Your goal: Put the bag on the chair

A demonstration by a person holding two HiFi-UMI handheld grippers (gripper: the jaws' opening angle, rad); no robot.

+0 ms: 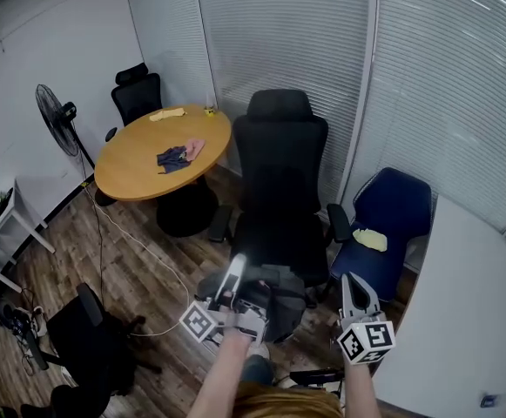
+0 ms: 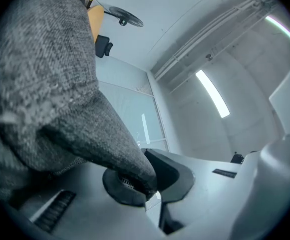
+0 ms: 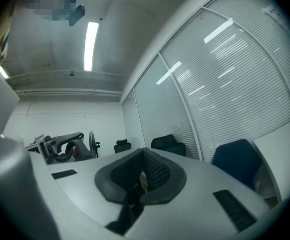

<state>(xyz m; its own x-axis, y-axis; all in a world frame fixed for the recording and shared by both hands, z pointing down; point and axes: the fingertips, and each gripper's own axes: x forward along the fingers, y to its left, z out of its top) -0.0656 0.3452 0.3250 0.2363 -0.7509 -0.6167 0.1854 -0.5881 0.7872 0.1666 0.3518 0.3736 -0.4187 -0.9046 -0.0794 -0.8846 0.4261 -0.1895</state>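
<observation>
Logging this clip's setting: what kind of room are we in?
Most likely a small office meeting room. It has a round wooden table, a high-backed black office chair, and slatted blinds covering the partition walls.

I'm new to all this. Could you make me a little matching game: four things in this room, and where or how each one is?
1 grey bag
2 standing fan
3 dark blue cloth
4 right claw

A on the round table
B shut, holding nothing
C pinched in the left claw
D by the white wall

Pairs: 1-C, 2-D, 3-A, 4-B
</observation>
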